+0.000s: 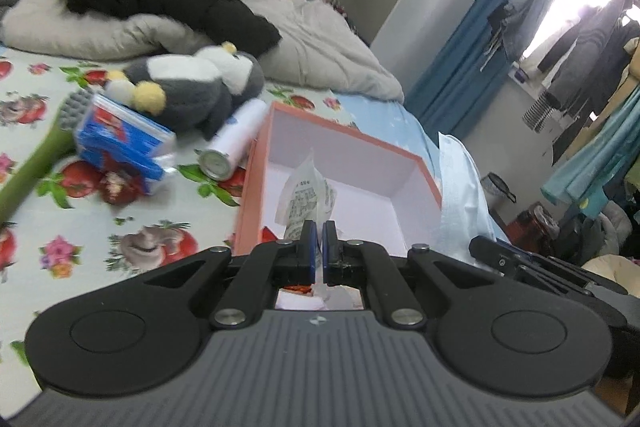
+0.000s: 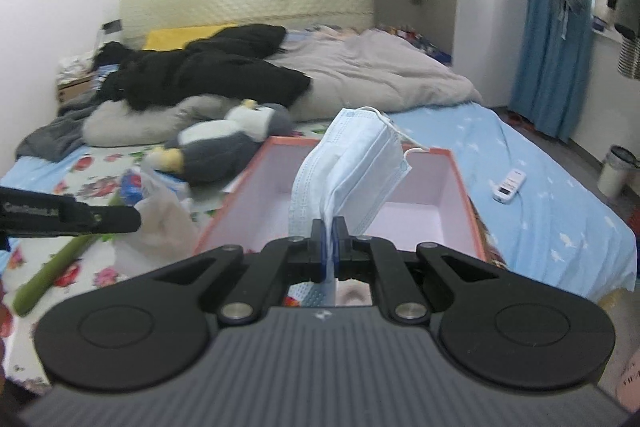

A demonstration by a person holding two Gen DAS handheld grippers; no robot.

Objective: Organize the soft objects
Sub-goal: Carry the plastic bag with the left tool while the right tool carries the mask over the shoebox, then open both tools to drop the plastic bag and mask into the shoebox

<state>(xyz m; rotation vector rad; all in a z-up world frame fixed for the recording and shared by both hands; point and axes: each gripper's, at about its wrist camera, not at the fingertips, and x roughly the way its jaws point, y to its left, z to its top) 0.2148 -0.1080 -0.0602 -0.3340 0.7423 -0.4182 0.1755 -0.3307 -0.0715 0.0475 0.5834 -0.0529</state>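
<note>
A pleated blue face mask (image 2: 352,163), thin and floppy with white ear loops, stands up from the right gripper (image 2: 329,241), whose jaws are clamped on its lower edge, above the near rim of an open pink box (image 2: 460,171) with a white inside. The left gripper (image 1: 319,241) pinches a crinkly clear plastic packet (image 1: 306,195) over the same box. Beyond the box lie a fuzzy grey-and-white plush penguin (image 1: 200,83) and a white cylinder (image 1: 236,143).

left gripper (image 1: 319,233) clamped shut; right gripper (image 2: 329,229) likewise
</note>
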